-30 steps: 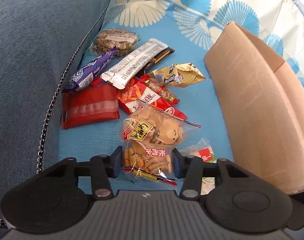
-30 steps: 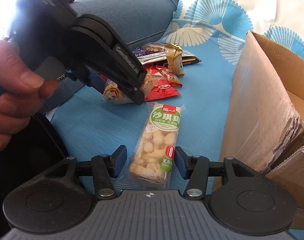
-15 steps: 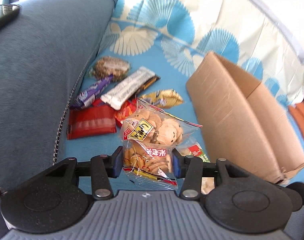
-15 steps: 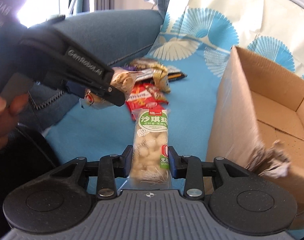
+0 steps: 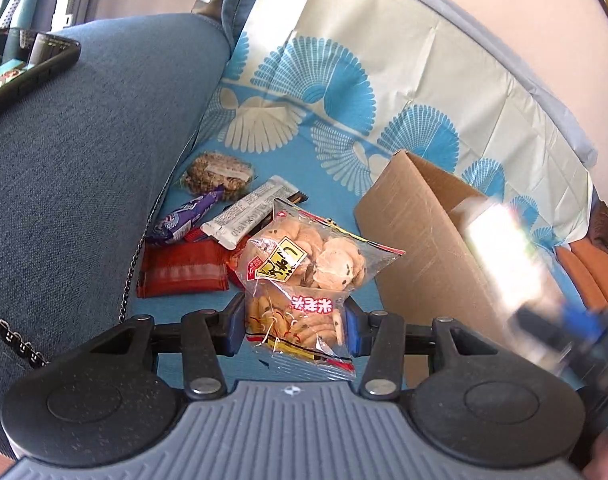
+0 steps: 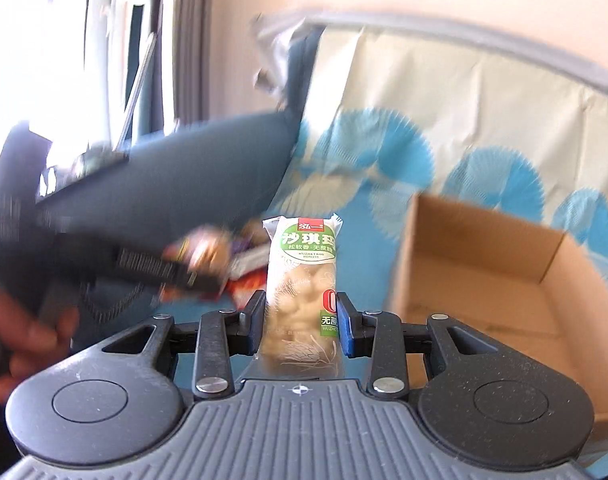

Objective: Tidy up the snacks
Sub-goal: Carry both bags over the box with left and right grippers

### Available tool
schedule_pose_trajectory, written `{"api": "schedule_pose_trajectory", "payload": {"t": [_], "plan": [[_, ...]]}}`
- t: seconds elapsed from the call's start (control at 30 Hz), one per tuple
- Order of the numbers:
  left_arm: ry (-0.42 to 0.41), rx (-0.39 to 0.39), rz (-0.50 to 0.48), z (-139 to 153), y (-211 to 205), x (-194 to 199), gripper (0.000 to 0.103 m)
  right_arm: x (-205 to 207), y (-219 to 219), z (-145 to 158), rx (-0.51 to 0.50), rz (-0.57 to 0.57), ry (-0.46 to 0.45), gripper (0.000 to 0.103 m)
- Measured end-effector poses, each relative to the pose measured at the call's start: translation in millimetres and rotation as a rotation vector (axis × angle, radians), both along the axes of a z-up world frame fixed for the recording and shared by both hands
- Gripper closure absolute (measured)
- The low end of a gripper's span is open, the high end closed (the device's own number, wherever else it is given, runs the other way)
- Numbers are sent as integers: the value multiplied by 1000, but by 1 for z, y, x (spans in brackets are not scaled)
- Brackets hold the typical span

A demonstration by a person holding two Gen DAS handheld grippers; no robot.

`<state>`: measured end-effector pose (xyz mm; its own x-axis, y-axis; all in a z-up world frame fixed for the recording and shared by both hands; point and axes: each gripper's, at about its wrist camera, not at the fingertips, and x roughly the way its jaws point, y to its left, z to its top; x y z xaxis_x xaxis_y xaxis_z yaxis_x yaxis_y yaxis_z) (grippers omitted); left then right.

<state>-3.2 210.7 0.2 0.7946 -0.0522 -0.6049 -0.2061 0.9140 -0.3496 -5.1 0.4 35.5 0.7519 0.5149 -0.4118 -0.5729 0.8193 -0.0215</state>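
My left gripper (image 5: 293, 330) was clamped on one clear cookie bag (image 5: 304, 280), the blue pads pressed against its lower half and the bag held clear of the blue sheet (image 5: 328, 168). The bag's lower edge was cut off behind my gripper body. My right gripper (image 6: 299, 324) was closed on one green-labelled snack bar (image 6: 301, 280), standing upright between the pads; its lower end was hidden behind the gripper body.

In the left wrist view, the right gripper and its bar showed only as a bright blur at the right edge. In the right wrist view, the left gripper showed as a dark smear at left, and the snacks beyond it could not be told apart.

Farther out, to the left, five loose snacks could be counted: one red packet (image 5: 181, 274), one purple wrapper (image 5: 185, 216), one silver bar (image 5: 247, 216), one round grain cake (image 5: 217, 172), and one red-orange pack mostly hidden behind the cookie bag. To the right stood one open cardboard box (image 5: 420, 236), its near corner cut off. One phone (image 5: 19, 66) lay on the blue armrest (image 5: 83, 160) at far left, partly out of frame.
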Motion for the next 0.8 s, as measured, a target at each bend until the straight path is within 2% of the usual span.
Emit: {"api": "schedule_pose_trajectory", "payload": {"t": [0.3, 0.43, 0.53, 0.63, 0.8], "plan": [[14, 21, 15, -1, -2, 2, 51, 44, -89, 23, 58, -142, -98, 66], [21, 37, 44, -2, -4, 3, 51, 71, -127, 8, 49, -210, -109, 66], [29, 46, 68, -2, -5, 3, 51, 76, -148, -13, 72, -268, -91, 66], [40, 66, 87, -2, -10, 5, 51, 72, -149, -24, 66, -246, -91, 66], [46, 164, 106, 3, -27, 12, 51, 74, -156, -31, 82, -215, -59, 66]]}}
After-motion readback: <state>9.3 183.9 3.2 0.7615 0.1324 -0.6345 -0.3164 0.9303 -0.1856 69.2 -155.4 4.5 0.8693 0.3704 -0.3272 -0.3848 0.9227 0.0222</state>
